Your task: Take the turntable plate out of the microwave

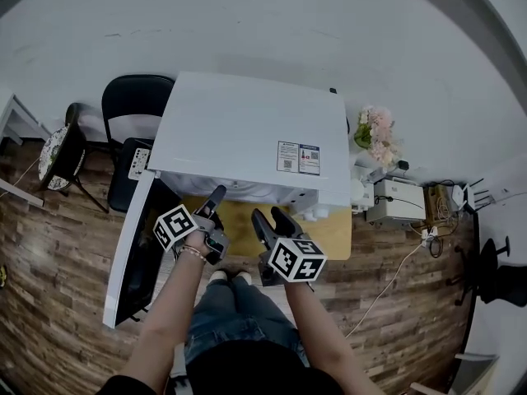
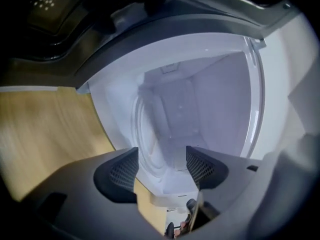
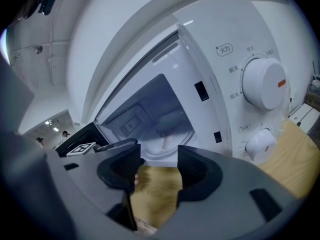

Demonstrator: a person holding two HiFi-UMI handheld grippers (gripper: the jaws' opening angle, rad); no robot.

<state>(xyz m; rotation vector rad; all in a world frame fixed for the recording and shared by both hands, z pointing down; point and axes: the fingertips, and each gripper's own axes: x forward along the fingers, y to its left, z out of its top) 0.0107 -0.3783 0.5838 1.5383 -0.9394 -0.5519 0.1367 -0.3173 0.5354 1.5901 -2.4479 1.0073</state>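
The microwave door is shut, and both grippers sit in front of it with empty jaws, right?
No. The microwave door is open, swung out leftward, as the head view shows. The left gripper and right gripper are in front, jaws empty.

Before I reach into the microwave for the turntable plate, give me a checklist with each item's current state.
1. Door of the microwave open: ok, swung wide.
2. Turntable plate inside the cavity and in sight: ok.
3. Left gripper jaws apart, nothing between them: ok.
4. Right gripper jaws apart, nothing between them: ok.
5. Plate gripped: not ok, neither gripper touches it.
6. Plate free to lift off its support: cannot tell.
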